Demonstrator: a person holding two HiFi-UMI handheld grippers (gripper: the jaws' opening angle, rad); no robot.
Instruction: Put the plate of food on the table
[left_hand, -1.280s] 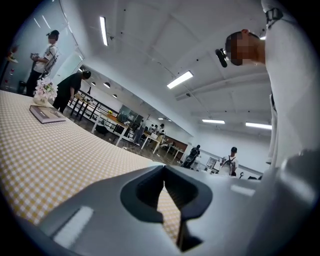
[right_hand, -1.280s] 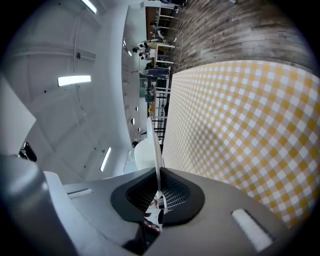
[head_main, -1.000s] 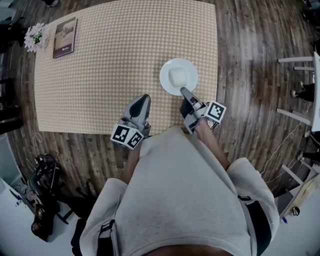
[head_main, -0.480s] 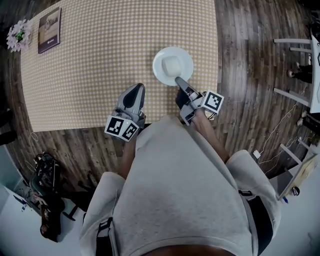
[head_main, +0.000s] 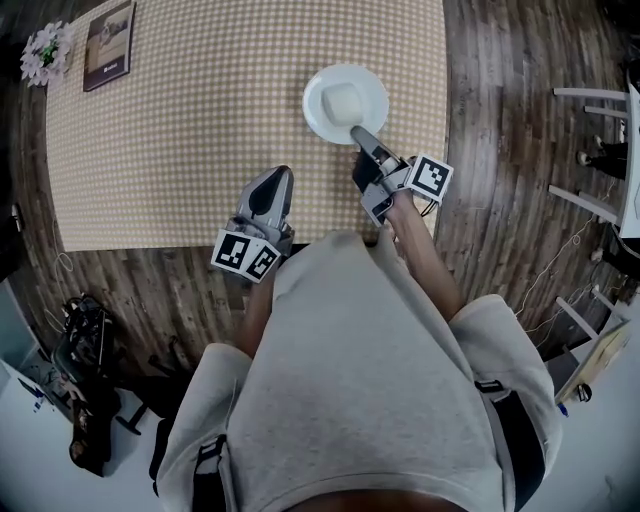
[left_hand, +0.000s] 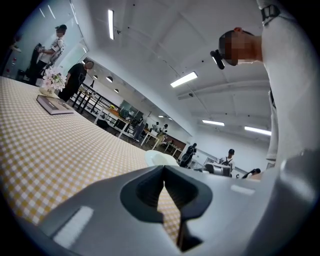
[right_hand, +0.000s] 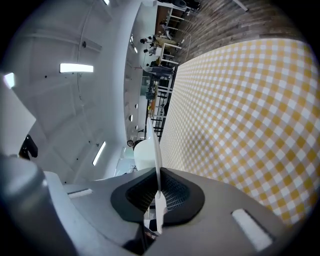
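Observation:
A white plate (head_main: 345, 103) with a pale block of food (head_main: 343, 100) on it is over the right part of the table with the yellow-checked cloth (head_main: 200, 130). My right gripper (head_main: 358, 133) is shut on the plate's near rim. In the right gripper view the rim (right_hand: 155, 145) runs edge-on between the pads, with the food (right_hand: 141, 156) behind it. Whether the plate touches the cloth I cannot tell. My left gripper (head_main: 275, 178) is shut with nothing in it, above the cloth to the left of the plate. The plate (left_hand: 159, 158) peeks over its jaws.
A book (head_main: 108, 45) and a small bunch of flowers (head_main: 45, 45) lie at the table's far left corner. White chair frames (head_main: 600, 110) stand on the wooden floor to the right. A dark bag (head_main: 85, 400) sits on the floor at the lower left.
My right gripper has carried the plate farther in from the table's near edge. The left gripper has kept its place beside it.

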